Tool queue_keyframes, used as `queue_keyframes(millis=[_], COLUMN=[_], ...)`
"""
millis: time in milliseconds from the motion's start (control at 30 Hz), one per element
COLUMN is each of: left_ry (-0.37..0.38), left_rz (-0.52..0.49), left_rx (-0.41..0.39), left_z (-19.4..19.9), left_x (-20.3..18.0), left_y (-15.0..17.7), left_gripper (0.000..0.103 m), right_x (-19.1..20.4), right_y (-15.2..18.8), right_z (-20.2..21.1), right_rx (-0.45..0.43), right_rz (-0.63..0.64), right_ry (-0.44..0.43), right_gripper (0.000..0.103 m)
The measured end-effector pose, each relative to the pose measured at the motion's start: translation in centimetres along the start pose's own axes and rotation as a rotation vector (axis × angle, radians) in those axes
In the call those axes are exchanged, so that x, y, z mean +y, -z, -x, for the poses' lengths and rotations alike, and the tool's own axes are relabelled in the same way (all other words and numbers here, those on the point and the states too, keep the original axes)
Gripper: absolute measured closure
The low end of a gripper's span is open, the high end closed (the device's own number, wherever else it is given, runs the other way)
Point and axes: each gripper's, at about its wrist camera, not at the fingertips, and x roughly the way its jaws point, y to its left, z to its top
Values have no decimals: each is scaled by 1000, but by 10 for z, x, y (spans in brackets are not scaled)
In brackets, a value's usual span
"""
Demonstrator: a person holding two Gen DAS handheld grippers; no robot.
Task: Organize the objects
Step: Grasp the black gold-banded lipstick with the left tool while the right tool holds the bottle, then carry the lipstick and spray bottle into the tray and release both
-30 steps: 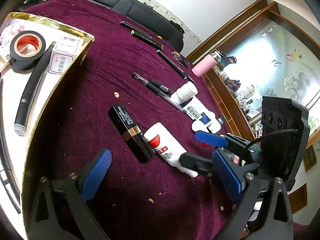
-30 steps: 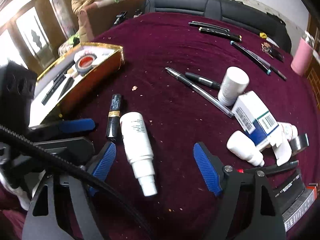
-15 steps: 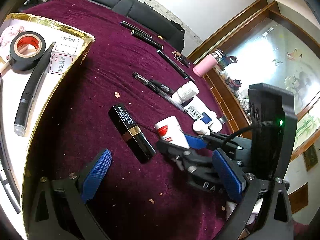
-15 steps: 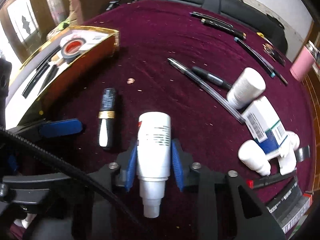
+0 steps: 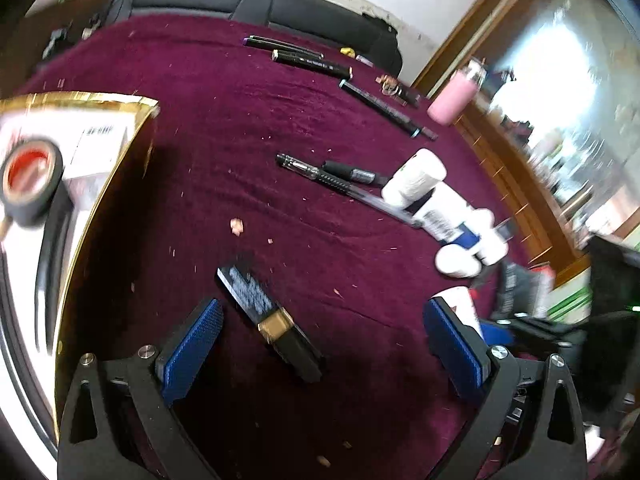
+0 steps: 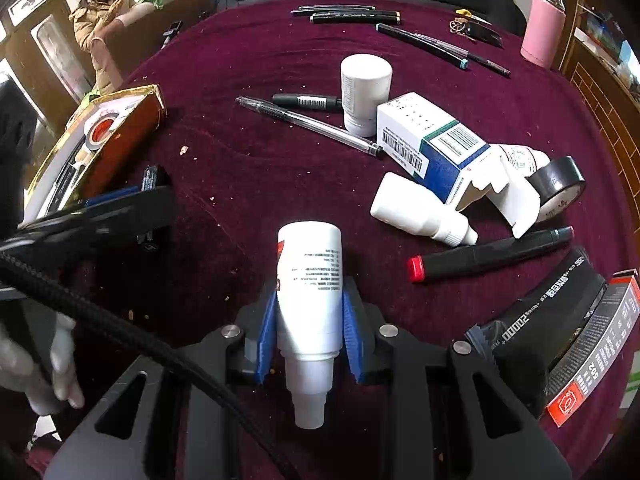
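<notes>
I see the table [image 6: 248, 184] under its maroon cloth as the largest thing here, and most of the job is, by my reckoning, undone on it. Along its left edge sits the gold-rimmed box [image 5: 100, 184], already holding a roll of black tape [image 5: 32, 184] and a few other small items too blurred to name. Loose on the cloth remain a blue-and-white carton [image 6: 432, 140], a second tape roll [image 6: 558, 188] toward the right edge, a white pill bottle [image 6: 366, 88], a dropper bottle [image 6: 420, 212], a red-capped marker [image 6: 492, 254] and several pens near the far edge. My right gripper [image 6: 308, 320] is clamped on the white spray bottle [image 6: 310, 280], nozzle pointing back at me, above the near middle of the table. My left gripper [image 5: 320, 344] is spread wide and holds nothing, with the black-and-gold lipstick [image 5: 268, 320] lying between its fingers on the cloth. I judge both must go to the box
</notes>
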Motion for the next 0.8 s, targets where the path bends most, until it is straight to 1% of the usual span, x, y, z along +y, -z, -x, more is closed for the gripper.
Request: queue_keyframes(millis=[67,133,167,200,233,267,300,333,367,433,600,667,733,767,800], left_ry=[-36,-71,-86,-95,-92,-81,-63,-44,-44,-50,-113,-153,-186,-192,-202], left_rz=[-44,-90,-111,-128,-144,-145,-135,-127,-125,-129,-188,-233,-274,-308,-340], left_rx=[4,6,7,8,13,25,38,44,45,42,34,29,7,-7,-17], left_z=[-4,-6,-6,-6,-5,-5,-5,-4,-3,-3,-8,-9,-10,-11,-13], left_x=[-4,-7,-8,-8,-7,-4,0,5,7,6,-7,-13,-20,-26,-32], left_y=[-2,-1,0,0,-1,-2,-4,-5,-5,-4,-2,-1,4,9,12], left_gripper=[7,14,26,45,57,79,84,86,88,88,88,88,82,72,65], right_x=[2,-1,-2,-3,-5,-5,-5,-5,-4,-4,-5,-5,-5,-5,-6], right_y=[0,-1,-1,0,0,-1,-1,-1,0,0,0,-1,-2,-2,-3], right_z=[0,-1,-1,-2,-2,-2,-2,-2,-2,-2,-3,-4,-4,-4,-5], right_rx=[-3,-7,-9,-11,-13,-14,-15,-17,-18,-21,-18,-12,-6,-6,-10], right_rz=[-3,-9,-14,-19,-26,-31,-33,-34,-34,-35,-34,-36,-40,-42,-50], right_ry=[5,0,-6,-11,-18,-22,-23,-23,-22,-21,-18,-18,-17,-17,-19], right_gripper=[76,76,76,76,76,76,76,76,76,76,75,75,74,74,74])
